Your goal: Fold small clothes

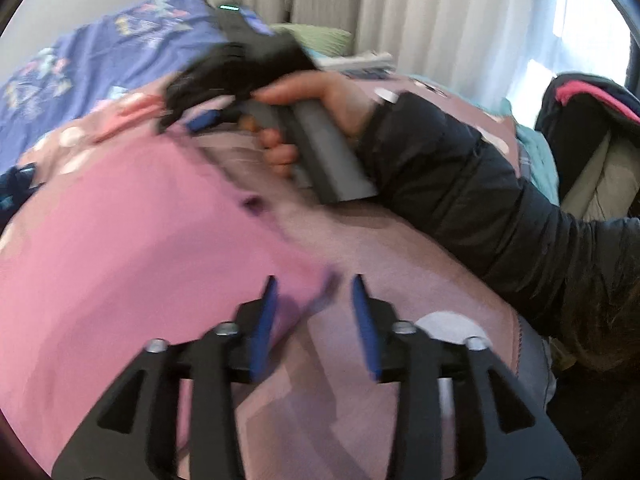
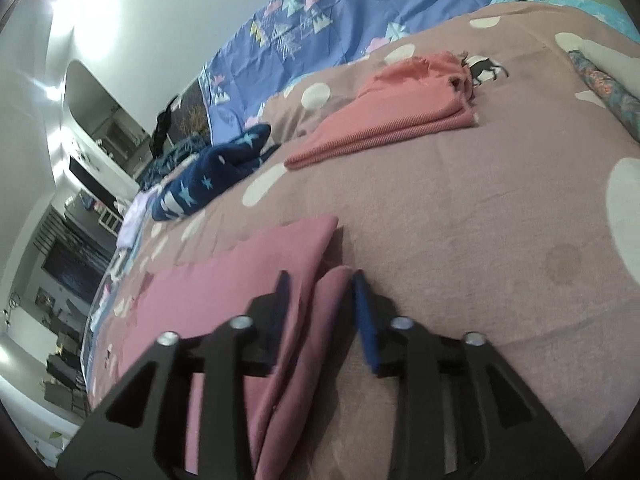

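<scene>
Spread flat over the dusty-rose spotted blanket (image 2: 460, 200): the pink garment (image 1: 132, 240), folded, with its free edge running under the left gripper (image 1: 314, 320). Jaws of that gripper parted, blue pads (image 1: 264, 320) clear of the cloth, only a blurred purple tag or thread in the gap between them. Nothing gripped there.

Further along the same garment: the right gripper (image 2: 320, 312), gripped by a bare hand (image 1: 320, 108) out of a black sleeve (image 1: 460, 184). Jaws likewise apart, straddling a doubled fold of the pink cloth, the fold lying against the inner face of the right pad (image 2: 366, 320) but loose, not pinched.

Well beyond, on the same blanket: a folded coral garment (image 2: 400, 108), and left of it a navy star-patterned piece (image 2: 216, 176). Behind those, a blue patterned sheet (image 2: 360, 12).
</scene>
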